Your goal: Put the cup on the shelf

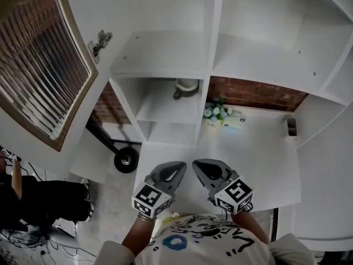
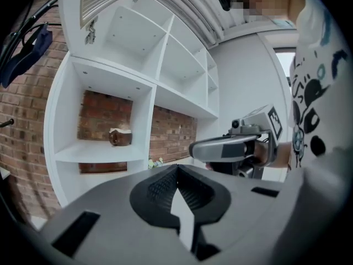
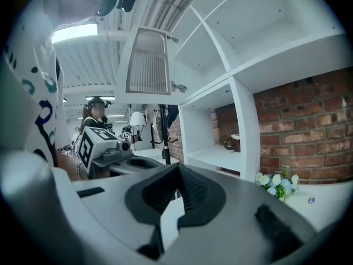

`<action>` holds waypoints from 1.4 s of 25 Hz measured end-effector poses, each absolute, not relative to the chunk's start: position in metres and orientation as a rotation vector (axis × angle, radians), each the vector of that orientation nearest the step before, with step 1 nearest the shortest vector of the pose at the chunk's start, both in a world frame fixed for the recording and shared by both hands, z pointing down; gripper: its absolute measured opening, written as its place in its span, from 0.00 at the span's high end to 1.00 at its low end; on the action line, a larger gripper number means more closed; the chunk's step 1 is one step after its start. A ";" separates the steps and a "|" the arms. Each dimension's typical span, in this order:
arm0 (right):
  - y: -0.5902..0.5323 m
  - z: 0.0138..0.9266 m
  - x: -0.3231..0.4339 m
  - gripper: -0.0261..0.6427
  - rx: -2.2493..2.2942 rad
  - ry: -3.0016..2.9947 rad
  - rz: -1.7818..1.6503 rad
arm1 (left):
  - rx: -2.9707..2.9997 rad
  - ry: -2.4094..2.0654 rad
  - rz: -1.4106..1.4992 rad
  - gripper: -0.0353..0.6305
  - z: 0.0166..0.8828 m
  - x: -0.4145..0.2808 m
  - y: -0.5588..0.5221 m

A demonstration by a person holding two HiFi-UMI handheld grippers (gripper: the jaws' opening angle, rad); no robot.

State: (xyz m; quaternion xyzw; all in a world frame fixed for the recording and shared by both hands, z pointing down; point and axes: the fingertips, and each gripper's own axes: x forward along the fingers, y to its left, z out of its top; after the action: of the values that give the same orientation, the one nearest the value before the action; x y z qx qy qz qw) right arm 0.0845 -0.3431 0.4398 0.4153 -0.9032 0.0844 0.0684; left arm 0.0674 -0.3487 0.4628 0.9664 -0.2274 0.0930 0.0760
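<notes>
Cup (image 1: 186, 87) standing on the shelf (image 1: 162, 108), in the left cubby, far back against the brick wall, upright, handle showing at its left in the head view; task judged as good as done from how things lie; brown body with a paler rim, ceramic by the look of it; likely stiff and unyielding, fairly light, brittle if knocked against the cubby's side or dropped; glaze probably slick, so prone to slide between hard pads; if moved again, best taken across the wall just under the rim, one jaw inside and one outside, or squarely across the body away from the handle; handle loop a poorer hold, apt to let the thing swing; left gripper (image 1: 179, 165) pressed fully together with nothing between the jaws; right gripper (image 1: 197, 164) likewise closed and empty; both held low before the torso, tips near each other, over the white counter (image 1: 253, 164), well apart from the cup; small bunch of flowers (image 1: 216, 112) on that counter, just right of the cubby's divider, clear of any reach toward the cup
</notes>
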 end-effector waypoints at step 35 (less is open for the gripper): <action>-0.298 0.466 0.080 0.92 1.148 -2.693 0.358 | 2.792 -0.563 0.215 0.92 0.483 0.058 -0.322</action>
State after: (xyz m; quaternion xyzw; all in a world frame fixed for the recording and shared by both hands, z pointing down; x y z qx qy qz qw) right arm 0.0796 -0.2982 0.4664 0.3876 -0.9088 0.1208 0.0960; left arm 0.0580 -0.3220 0.4835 0.9675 -0.1951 0.0745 0.1424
